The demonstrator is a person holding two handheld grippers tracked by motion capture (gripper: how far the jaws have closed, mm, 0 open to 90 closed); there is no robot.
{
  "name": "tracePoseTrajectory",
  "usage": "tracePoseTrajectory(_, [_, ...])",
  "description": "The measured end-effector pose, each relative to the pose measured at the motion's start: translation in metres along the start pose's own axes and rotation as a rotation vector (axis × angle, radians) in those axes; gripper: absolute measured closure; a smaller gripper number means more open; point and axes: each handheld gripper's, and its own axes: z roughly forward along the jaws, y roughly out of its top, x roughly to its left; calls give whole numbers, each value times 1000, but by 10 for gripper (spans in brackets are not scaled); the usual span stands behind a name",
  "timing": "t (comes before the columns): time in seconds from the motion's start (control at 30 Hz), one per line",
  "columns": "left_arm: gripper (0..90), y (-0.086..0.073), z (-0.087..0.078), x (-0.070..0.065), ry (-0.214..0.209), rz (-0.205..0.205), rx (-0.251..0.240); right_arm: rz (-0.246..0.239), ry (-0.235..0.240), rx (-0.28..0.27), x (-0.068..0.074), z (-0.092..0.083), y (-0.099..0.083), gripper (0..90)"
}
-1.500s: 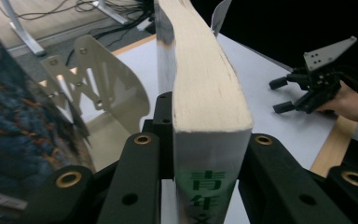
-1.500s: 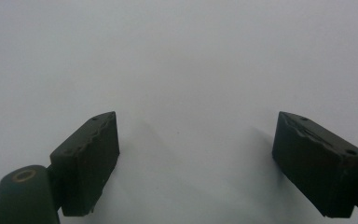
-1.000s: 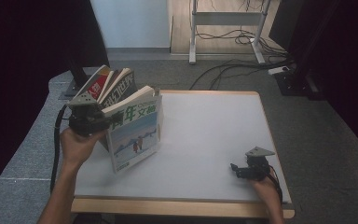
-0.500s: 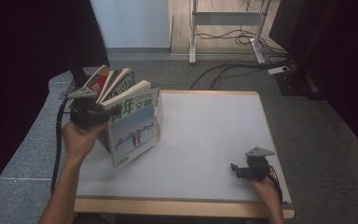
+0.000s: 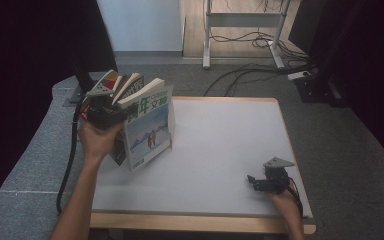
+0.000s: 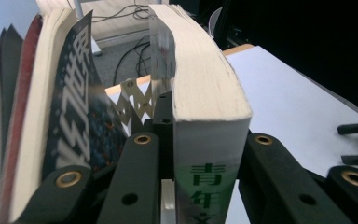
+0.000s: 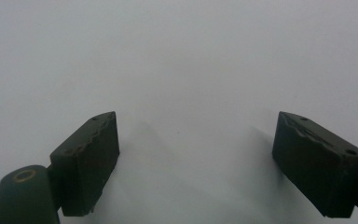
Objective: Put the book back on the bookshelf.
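Note:
A thick book [image 5: 147,125] with a blue-and-white cover and green characters stands tilted at the table's left side. My left gripper [image 5: 105,114] is shut on it near its spine. In the left gripper view the book [image 6: 209,116] sits between the two black jaws, my left gripper [image 6: 204,140] clamped across its page block. Other books [image 5: 117,82] lean behind it, among them a dark blue one [image 6: 74,112]. My right gripper [image 5: 255,182] rests near the front right of the white table [image 5: 220,140]. In its own view the right gripper [image 7: 196,154] is open over bare tabletop.
Grey carpet surrounds the table. A metal desk frame [image 5: 240,20] and floor cables [image 5: 240,75] lie beyond the far edge. Dark curtains hang at both sides. The left gripper's black cable [image 5: 70,160] hangs off the table's left edge.
My left hand and the gripped book have shifted slightly toward the far side of the table. The right gripper has stayed still.

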Motion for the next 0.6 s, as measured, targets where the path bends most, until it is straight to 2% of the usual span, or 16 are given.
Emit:
tracePoseTrajectory(0.27, [741,4,17,-8,-19,19,-49,0,-1,0,0,0,0,142])
tracePoseTrajectory(0.47, [741,-5,27,-14,5,63,-71,-2,-2,-1,0,0,0,142])
tracePoseTrajectory(0.6, [740,-12,30,-13,-5,59,-90,-1,-1,-1,0,0,0,142])
